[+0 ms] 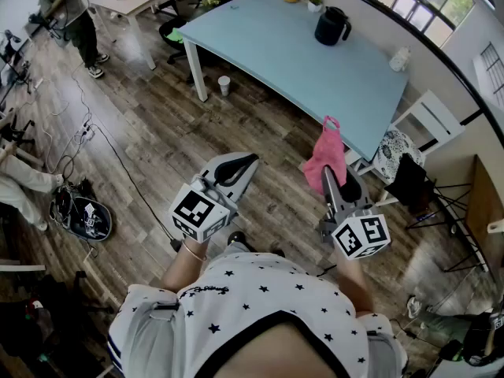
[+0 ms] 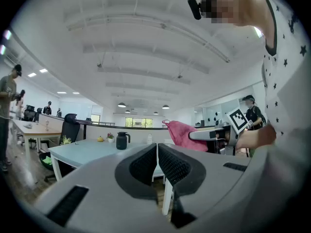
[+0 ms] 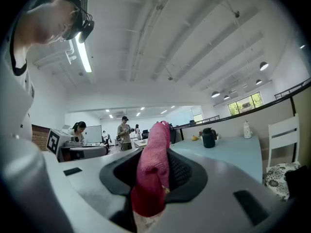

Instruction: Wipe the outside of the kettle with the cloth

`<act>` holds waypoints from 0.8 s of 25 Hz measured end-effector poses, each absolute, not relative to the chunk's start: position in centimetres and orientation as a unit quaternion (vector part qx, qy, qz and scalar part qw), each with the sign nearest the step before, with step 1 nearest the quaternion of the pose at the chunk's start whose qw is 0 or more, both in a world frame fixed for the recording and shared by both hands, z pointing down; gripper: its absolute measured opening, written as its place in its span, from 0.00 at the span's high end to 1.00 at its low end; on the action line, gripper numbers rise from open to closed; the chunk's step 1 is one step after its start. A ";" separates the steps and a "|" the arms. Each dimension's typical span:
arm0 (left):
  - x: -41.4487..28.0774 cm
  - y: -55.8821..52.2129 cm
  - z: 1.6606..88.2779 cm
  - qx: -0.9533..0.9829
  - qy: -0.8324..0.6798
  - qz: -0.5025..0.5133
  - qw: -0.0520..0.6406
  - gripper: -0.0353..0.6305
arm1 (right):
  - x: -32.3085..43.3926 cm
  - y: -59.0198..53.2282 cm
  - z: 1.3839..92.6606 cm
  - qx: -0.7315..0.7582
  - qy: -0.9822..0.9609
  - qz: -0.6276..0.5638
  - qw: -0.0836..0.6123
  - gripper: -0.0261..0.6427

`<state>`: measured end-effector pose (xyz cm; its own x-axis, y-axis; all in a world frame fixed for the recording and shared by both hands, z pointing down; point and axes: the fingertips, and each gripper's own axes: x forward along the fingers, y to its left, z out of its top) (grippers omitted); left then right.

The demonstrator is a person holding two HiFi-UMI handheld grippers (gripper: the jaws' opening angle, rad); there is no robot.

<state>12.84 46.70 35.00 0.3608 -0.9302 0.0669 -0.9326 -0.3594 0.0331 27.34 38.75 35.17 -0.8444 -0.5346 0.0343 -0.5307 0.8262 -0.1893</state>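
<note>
Star-printed shirt (image 1: 252, 305) fills the bottom of the head view; just beyond it both grippers point toward the pale blue table (image 1: 291, 77). Jaws of the left gripper (image 1: 242, 164) are pressed together with nothing between them. Those of the right gripper (image 1: 329, 181) are clamped on the pink cloth (image 1: 327, 156), which stands out of them in a loose bunch. Upright near the table's far edge sits the black kettle (image 1: 331, 26), well apart from both grippers, so wiping has not begun.

Chief risk, by my judgement, is the kettle itself: nothing steadies it, so a firm stroke could slide or tip it toward that edge unless the left gripper opens and braces it. Whether it holds water is too small to tell. With the cloth pinched only as a narrow bunch, drag against the kettle's wall could pull it free. On the floor (image 1: 157, 132) by the near table leg stands a cup (image 1: 224, 85), in the way of a careless step
</note>
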 end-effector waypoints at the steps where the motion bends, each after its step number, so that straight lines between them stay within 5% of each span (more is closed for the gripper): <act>1: 12.6 46.7 35.2 0.823 -0.566 0.019 0.034 0.90 | 27.1 38.7 35.3 -0.278 0.956 -0.096 0.010 0.77; 20: 3.5 49.0 36.2 0.809 -0.586 0.012 0.036 0.90 | 19.1 39.4 35.9 -0.280 0.953 -0.117 0.017 0.76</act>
<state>3.52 49.03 36.22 0.3130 -0.9478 0.0606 -0.9495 -0.3108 0.0441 19.07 39.43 35.86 -0.8422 -0.5381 0.0336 -0.5303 0.8156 -0.2317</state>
